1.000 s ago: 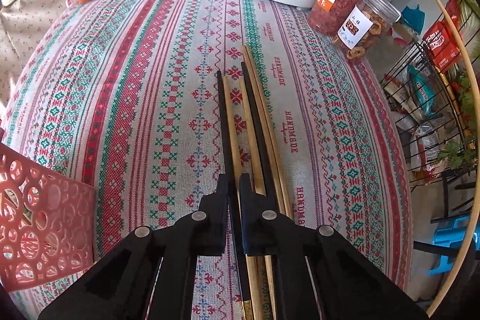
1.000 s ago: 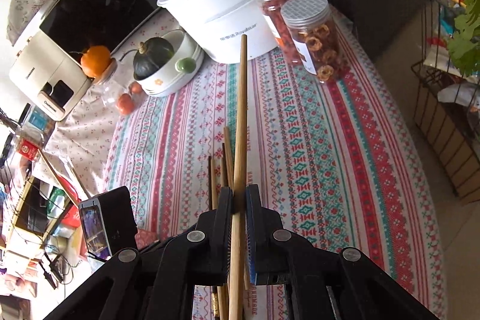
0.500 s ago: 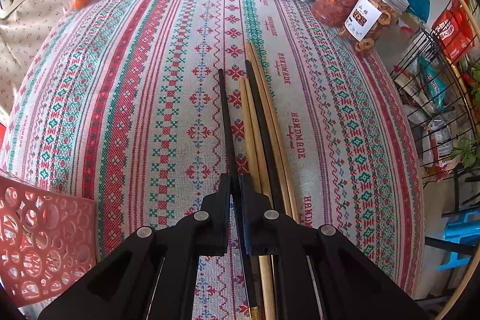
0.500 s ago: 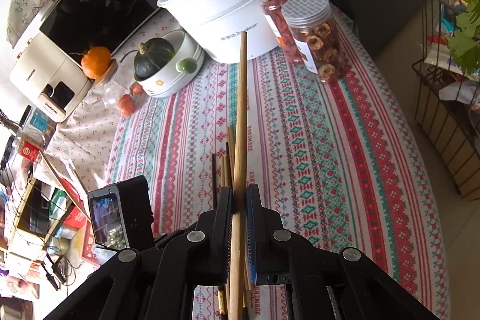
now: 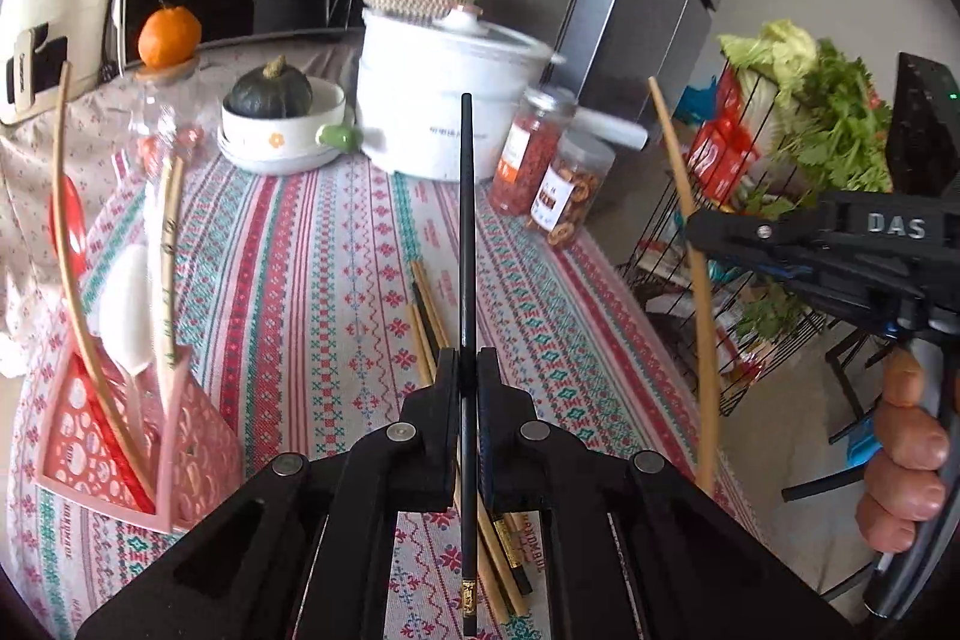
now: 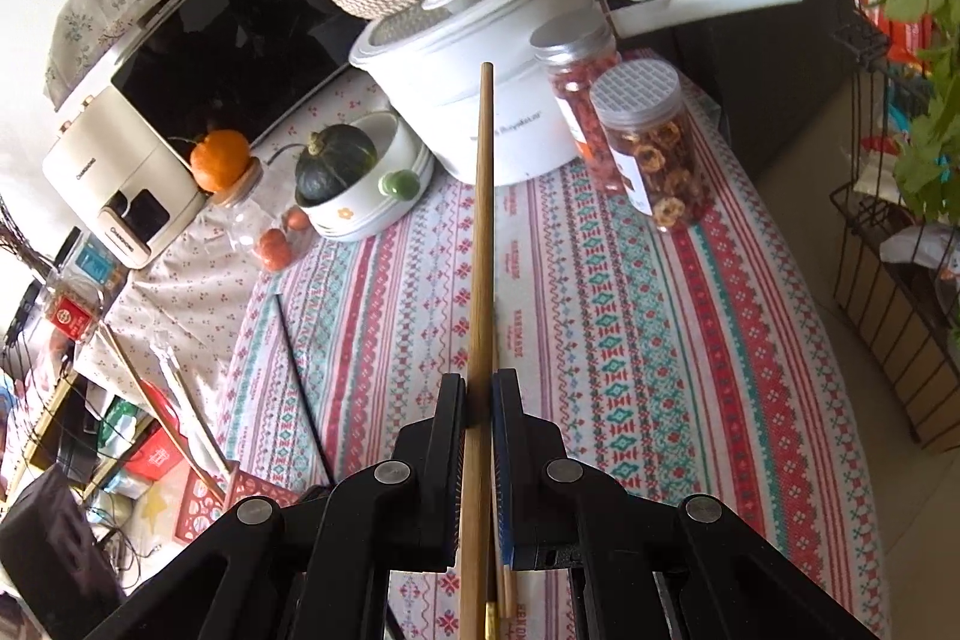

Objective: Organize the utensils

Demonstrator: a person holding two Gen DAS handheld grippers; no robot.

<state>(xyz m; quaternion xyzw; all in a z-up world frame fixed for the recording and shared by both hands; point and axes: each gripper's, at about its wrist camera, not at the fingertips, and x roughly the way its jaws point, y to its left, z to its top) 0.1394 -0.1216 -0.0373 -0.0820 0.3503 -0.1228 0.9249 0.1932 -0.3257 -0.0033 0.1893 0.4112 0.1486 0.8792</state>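
Since a second ago the left gripper (image 5: 467,370) has lifted and tipped up: its black chopstick (image 5: 467,244), then lying on the cloth among the others, now rides clear of the table, and the view has swung from the cloth up to the back of the table. By contrast, the right gripper (image 6: 478,391) looks much as it did.

Going left to right in the left view: the pink basket (image 5: 108,460) at the table's left edge already stands loaded with a bamboo stick (image 5: 72,256), a white spoon (image 5: 127,310), something red and a pale patterned chopstick (image 5: 167,244). In the middle, a few chopsticks (image 5: 427,310), wooden and dark, lie on the tablecloth (image 5: 288,280) under the left gripper. To the right, the right gripper carries a wooden chopstick (image 5: 690,244) out past the table edge, in front of the wire rack (image 5: 678,280).

My reading is that the task is roughly midway: several pieces are binned, two are in the air, and the small bundle on the cloth is left.

Left gripper: jaws closed to a sliver, pinching the black chopstick near its lower third, tip pointing at the white pot (image 5: 438,100). Right gripper: jaws likewise nearly together on the wooden chopstick, which runs straight forward between them, held above the cloth.
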